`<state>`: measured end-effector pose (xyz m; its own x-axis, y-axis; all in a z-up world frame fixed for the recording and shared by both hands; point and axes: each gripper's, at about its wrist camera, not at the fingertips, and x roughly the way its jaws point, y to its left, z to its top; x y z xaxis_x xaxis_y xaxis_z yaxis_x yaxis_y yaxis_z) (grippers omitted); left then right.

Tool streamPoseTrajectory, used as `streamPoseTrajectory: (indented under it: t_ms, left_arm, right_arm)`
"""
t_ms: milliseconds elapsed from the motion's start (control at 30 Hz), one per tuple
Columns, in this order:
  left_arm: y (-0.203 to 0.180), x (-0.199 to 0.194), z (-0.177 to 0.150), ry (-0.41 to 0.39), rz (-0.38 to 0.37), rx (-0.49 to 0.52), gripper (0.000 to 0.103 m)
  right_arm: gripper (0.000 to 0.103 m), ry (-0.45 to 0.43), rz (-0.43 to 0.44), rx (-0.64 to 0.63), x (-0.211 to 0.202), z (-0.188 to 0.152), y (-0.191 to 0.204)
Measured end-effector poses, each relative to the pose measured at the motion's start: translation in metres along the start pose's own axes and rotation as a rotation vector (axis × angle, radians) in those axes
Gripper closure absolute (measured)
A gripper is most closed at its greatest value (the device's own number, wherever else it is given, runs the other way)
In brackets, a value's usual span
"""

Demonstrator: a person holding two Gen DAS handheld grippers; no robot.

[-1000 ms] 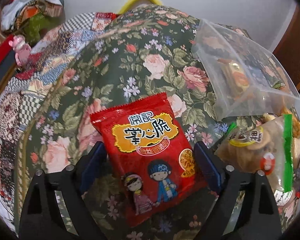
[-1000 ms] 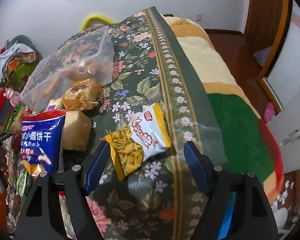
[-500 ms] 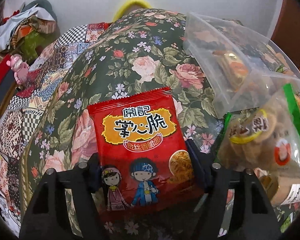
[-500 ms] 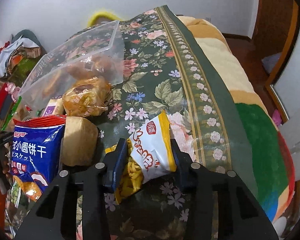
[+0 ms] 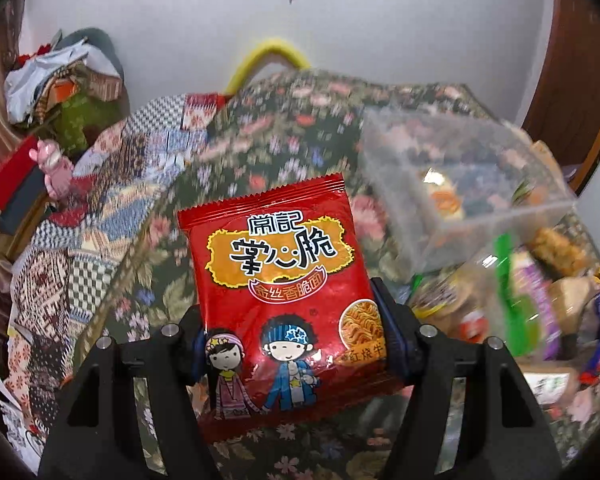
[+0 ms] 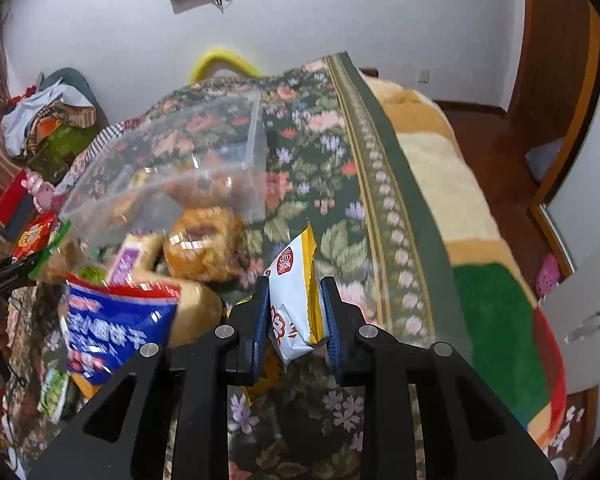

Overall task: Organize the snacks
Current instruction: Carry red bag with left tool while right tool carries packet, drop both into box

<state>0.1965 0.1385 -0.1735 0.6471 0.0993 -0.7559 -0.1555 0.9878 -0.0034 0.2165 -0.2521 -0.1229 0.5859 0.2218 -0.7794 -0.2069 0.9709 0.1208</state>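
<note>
Both grippers are now closing on a snack each and lifting, where a second ago both stood spread around packets lying flat on the floral bedspread [image 5: 284, 136].

Left wrist view: the left gripper [image 5: 294, 344] is pinching the red noodle-snack packet [image 5: 280, 284] by its lower side edges, one finger at each edge. The packet is standing up between the fingers, its top seal pointing away from them, and the blurred bedspread behind suggests the gripper is rising. The clear plastic container [image 5: 460, 184] is lying ahead and to the right of the fingers, with the loose pile of snacks [image 5: 512, 292] just right of the right finger.

Right wrist view: the right gripper [image 6: 294, 320] is squeezing the white-and-yellow chip packet [image 6: 296, 296], which is buckling upright between the fingers; half a second ago they were only closing in beside it. The blue biscuit bag [image 6: 112, 328] is sitting left of the left finger, and the clear plastic container [image 6: 180, 168] is lying ahead and to the left.

Interpretation: both pickups appear complete, so the task is probably passing from grasping to carrying, most likely toward the container. The thin edge grips on slippery film may be letting either packet twist or slip out.
</note>
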Motion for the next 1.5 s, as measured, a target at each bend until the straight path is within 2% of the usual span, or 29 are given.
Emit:
streamPoseTrajectory:
  t_ms: [167, 400, 700, 967, 1233, 1500]
  left_arm:
    - [-0.013, -0.022, 0.020, -0.061, -0.036, 0.004, 0.036]
    - [-0.032, -0.033, 0.050, -0.104, -0.100, 0.000, 0.036]
    - [-0.063, -0.022, 0.086, -0.112, -0.155, 0.024, 0.035]
    - [-0.084, 0.013, 0.102, -0.036, -0.204, 0.053, 0.035]
    - [-0.102, 0.050, 0.110, 0.035, -0.227, 0.102, 0.035]
    - [-0.111, 0.075, 0.107, 0.096, -0.227, 0.128, 0.035]
  right_arm:
    - [0.080, -0.069, 0.012, -0.023, -0.015, 0.022, 0.008]
    - [0.080, -0.145, 0.039, -0.091, -0.021, 0.053, 0.028]
    - [0.080, -0.182, 0.094, -0.140, -0.007, 0.079, 0.058]
    - [0.080, -0.133, 0.154, -0.187, 0.027, 0.099, 0.086]
    - [0.080, -0.027, 0.171, -0.239, 0.072, 0.112, 0.105]
    - [0.080, 0.081, 0.194, -0.293, 0.102, 0.107, 0.116]
